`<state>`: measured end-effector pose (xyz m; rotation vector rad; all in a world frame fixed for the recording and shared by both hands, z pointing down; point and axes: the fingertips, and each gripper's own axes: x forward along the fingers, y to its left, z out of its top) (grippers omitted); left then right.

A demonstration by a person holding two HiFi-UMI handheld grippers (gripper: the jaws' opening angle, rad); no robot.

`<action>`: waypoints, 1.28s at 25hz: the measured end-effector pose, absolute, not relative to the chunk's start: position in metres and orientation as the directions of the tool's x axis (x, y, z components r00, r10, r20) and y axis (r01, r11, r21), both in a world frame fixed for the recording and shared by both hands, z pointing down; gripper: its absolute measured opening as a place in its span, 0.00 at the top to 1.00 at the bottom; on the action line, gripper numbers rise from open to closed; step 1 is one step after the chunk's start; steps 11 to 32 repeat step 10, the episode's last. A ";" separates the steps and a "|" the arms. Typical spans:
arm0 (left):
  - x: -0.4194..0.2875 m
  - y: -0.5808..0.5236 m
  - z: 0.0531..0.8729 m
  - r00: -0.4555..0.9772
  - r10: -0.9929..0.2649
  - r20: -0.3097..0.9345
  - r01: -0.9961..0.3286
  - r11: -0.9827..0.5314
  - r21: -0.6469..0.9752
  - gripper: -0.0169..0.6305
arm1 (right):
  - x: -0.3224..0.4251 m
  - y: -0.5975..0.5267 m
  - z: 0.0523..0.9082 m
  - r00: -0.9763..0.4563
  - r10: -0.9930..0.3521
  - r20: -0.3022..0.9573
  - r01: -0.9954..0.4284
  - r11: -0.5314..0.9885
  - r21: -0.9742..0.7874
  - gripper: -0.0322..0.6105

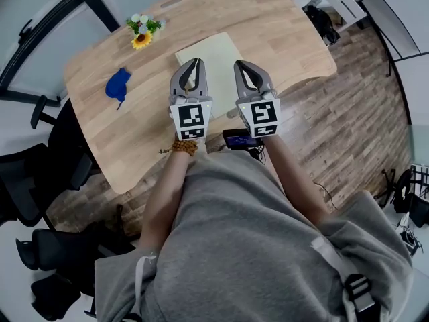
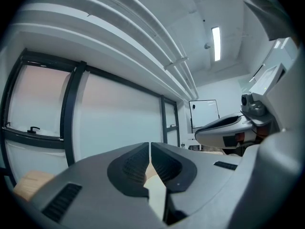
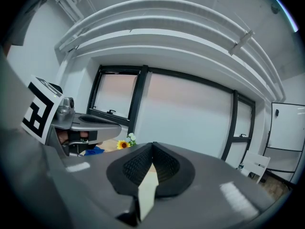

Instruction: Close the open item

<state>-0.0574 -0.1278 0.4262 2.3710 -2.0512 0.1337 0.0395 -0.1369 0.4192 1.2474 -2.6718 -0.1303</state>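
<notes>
A pale yellow flat item (image 1: 209, 57), like a book or folder, lies on the wooden table (image 1: 281, 39); whether it is open I cannot tell. Both grippers hover side by side over its near edge, pointing level toward the windows. My left gripper (image 1: 196, 62) (image 2: 148, 149) is shut with nothing between its pads. My right gripper (image 1: 239, 64) (image 3: 152, 149) is shut and empty too. A pale sliver of the item shows below the closed jaws in both gripper views. Each gripper view also shows the other gripper alongside.
A sunflower bunch (image 1: 143, 32) (image 3: 125, 144) and a blue object (image 1: 118, 84) sit on the table's left part. A dark phone-like device (image 1: 240, 139) rests at the near table edge. Black office chairs (image 1: 40, 180) stand at the left, and wood flooring lies to the right.
</notes>
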 end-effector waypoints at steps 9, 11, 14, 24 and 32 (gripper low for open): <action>-0.064 -0.126 0.433 0.130 -0.988 0.086 -0.990 -0.134 -0.042 0.94 | 0.037 -0.135 0.426 -0.639 -0.755 0.148 -0.740 0.656 0.149 0.93; -0.065 -0.126 0.434 0.130 -0.988 0.088 -0.990 -0.134 -0.042 0.94 | 0.037 -0.135 0.426 -0.641 -0.753 0.149 -0.739 0.658 0.148 0.93; -0.065 -0.126 0.434 0.130 -0.988 0.088 -0.990 -0.134 -0.042 0.94 | 0.037 -0.135 0.426 -0.641 -0.753 0.149 -0.739 0.658 0.148 0.93; -0.065 -0.126 0.434 0.130 -0.988 0.088 -0.990 -0.134 -0.042 0.94 | 0.037 -0.135 0.426 -0.641 -0.753 0.149 -0.739 0.658 0.148 0.93; -0.065 -0.126 0.434 0.130 -0.988 0.088 -0.990 -0.134 -0.042 0.94 | 0.037 -0.135 0.426 -0.641 -0.753 0.149 -0.739 0.658 0.148 0.93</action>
